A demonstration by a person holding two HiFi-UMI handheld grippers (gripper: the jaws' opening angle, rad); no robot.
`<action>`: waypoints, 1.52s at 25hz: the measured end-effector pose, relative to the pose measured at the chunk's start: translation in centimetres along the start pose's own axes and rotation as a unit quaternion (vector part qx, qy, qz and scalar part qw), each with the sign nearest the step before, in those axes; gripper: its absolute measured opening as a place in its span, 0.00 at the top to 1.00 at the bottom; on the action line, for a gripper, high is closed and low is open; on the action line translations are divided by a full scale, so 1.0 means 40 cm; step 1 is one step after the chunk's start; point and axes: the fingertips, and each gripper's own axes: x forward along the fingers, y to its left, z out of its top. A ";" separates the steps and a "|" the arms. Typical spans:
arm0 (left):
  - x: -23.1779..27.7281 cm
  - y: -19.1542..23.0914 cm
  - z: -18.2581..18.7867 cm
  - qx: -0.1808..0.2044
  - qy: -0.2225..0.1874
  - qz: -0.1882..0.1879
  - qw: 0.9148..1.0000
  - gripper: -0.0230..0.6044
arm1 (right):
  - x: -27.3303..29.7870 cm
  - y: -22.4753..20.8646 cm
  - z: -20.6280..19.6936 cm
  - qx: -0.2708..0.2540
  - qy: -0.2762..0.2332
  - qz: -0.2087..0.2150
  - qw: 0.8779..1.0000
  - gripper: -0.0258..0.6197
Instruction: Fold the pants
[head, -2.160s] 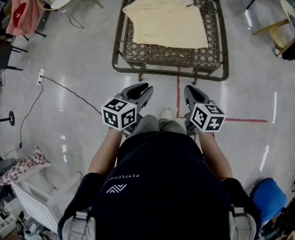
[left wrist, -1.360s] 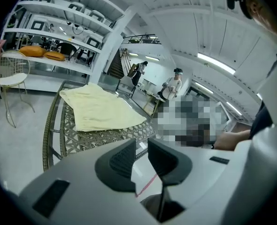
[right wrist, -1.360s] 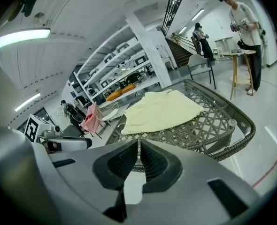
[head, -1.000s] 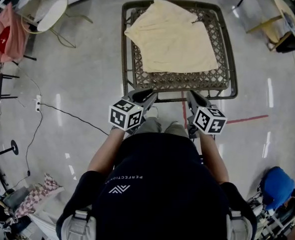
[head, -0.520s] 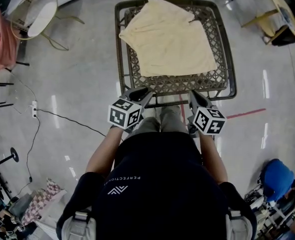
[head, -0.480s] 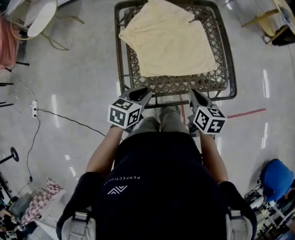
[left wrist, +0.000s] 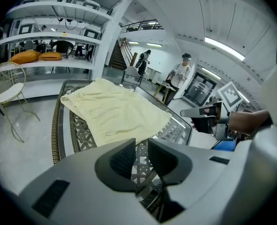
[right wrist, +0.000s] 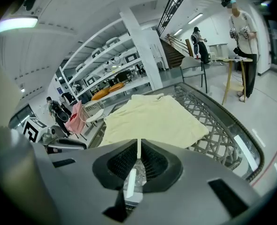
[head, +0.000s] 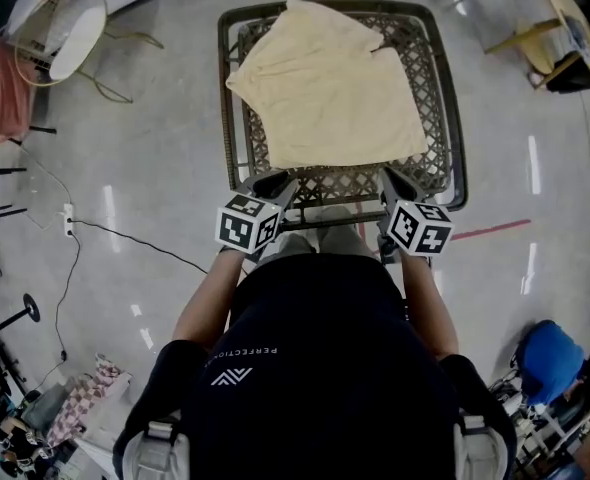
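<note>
The cream pants [head: 325,88] lie spread on the lattice desk [head: 345,180], at 12 o'clock from the person [head: 315,368]. The left hand-held gripper [head: 275,180] hovers at their 7 o'clock, jaws narrowly parted, empty; the right hand-held gripper [head: 393,178] at 5 o'clock, jaws closed, empty

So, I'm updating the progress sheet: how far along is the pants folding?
Done: nothing; the pants lie spread flat on the wicker table. In hand: left tongs, slightly open, and right tongs, shut, hover empty at the table's near edge. Remaining: grasping and every fold.
</note>
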 end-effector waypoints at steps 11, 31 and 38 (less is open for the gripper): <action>0.069 0.058 0.005 -0.023 0.038 0.037 0.998 0.80 | 0.074 -0.126 0.038 -0.016 0.035 -0.010 0.999 0.89; 0.131 0.119 0.013 -0.031 0.070 0.108 0.991 0.68 | 0.146 -0.324 0.044 -0.023 0.076 -0.092 0.993 0.72; 0.139 0.144 -0.007 -0.040 0.089 0.130 0.987 0.63 | 0.173 -0.361 0.032 -0.026 0.098 -0.110 0.989 0.69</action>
